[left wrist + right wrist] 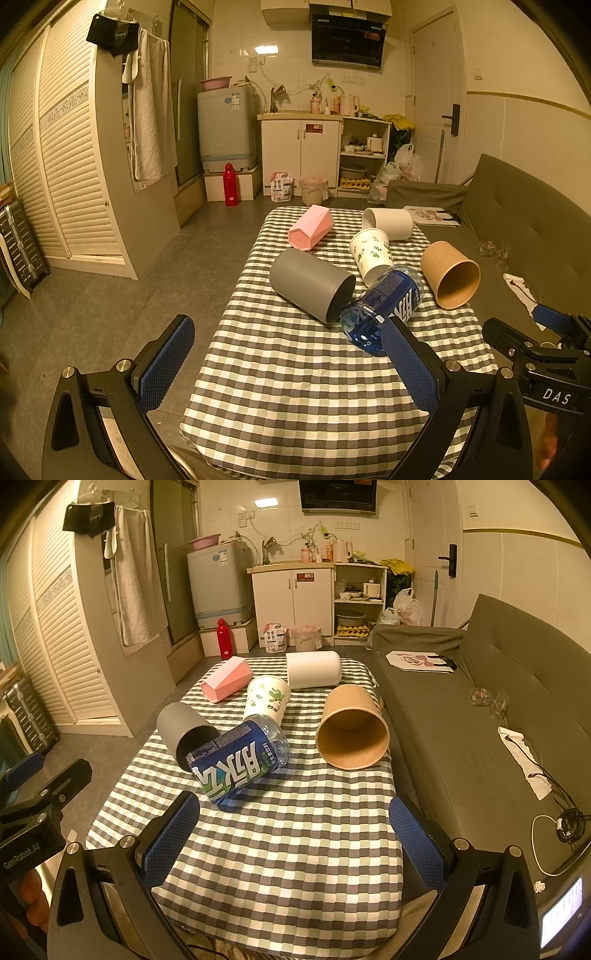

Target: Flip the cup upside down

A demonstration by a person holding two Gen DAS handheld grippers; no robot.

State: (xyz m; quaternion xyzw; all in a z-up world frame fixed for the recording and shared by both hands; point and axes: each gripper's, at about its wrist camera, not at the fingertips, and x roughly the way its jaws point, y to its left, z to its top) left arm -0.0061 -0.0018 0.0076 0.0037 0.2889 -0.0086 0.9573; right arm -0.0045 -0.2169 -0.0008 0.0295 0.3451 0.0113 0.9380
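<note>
Kraft-brown cup (352,731) lies on its side at frame centre of the right wrist view, mouth toward the camera, close to the right edge of the table (295,849); its inside is plain brown and nothing is printed on it. Left of it the bottle (240,762) lies tilted, its blue label in large white characters I cannot read, its base against the mouth of the grey cup (184,731). Behind sit the leaf-printed cup (267,698), the pink cup (227,679) and the white cup (314,670), all tipped over. Bare checked cloth fills the lower frame. Right gripper (295,834) hangs open over it, holding nothing; left gripper (288,365) is open too, its right finger (406,362) near the bottle. "DAS" shows at lower right in the left wrist view.
</note>
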